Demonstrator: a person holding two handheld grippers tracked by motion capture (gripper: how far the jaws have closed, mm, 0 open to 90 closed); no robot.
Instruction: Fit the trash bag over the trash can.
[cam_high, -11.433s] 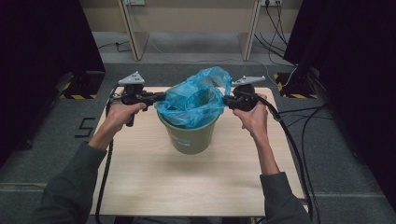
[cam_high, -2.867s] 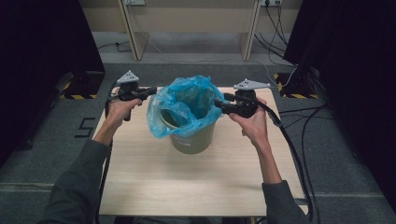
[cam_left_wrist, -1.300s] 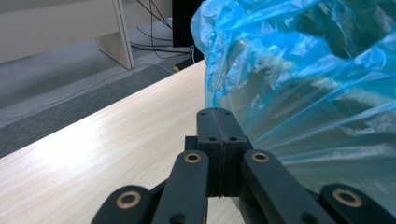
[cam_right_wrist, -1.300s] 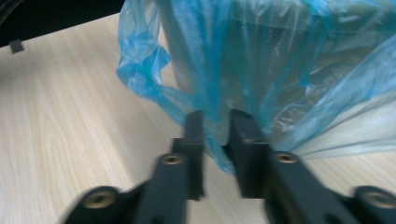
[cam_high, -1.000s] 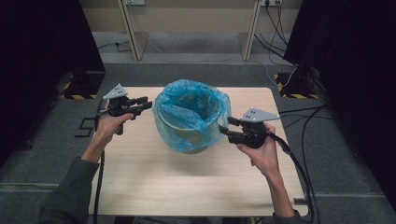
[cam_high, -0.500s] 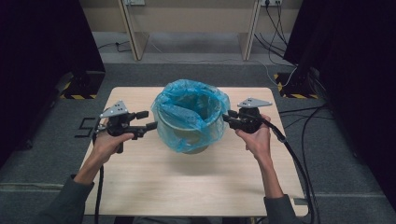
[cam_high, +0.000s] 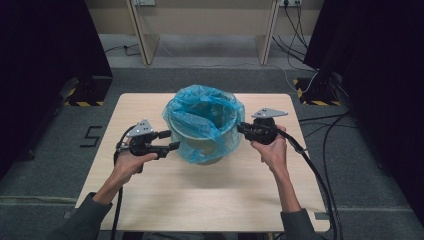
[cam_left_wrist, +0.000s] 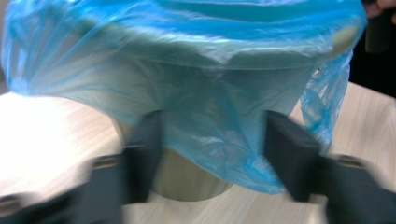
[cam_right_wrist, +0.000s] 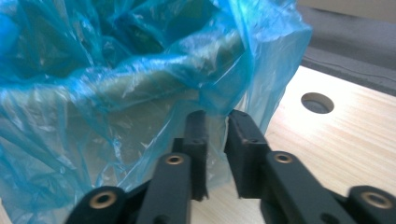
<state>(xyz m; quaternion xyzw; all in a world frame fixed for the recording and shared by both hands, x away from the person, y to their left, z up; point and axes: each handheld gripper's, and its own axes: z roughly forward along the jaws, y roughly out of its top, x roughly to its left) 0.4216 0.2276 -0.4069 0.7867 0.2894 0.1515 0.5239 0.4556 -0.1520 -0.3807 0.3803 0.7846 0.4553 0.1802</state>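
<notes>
The left tool (cam_high: 169, 141) has slid in from the left edge of the bench toward the bin since half a second ago. The right tool (cam_high: 242, 130) has hardly moved and stays at the bin's right side. The blue bag (cam_high: 204, 116) now hangs down over the rim all the way round. So the bag looks almost fitted, and I think the job left is to pull it snug on the low side.

In the left gripper view the left tool's jaws are spread wide. The loose bottom of the bag (cam_left_wrist: 219, 140) hangs between them, but they do not touch it yet. The picture is blurry, so the tool is likely on the move.

In the right gripper view the right tool's (cam_right_wrist: 215, 122) jaws are close together with a thin fold of bag (cam_right_wrist: 140, 116) in the gap. It looks like a pinch, but I cannot tell for sure if they press it.

The green bin (cam_high: 204, 156) stands upright in the middle of the high view, a bit toward the top of the bench (cam_high: 200, 200). The tools sit on either side of it, touching or nearly touching the bag.
</notes>
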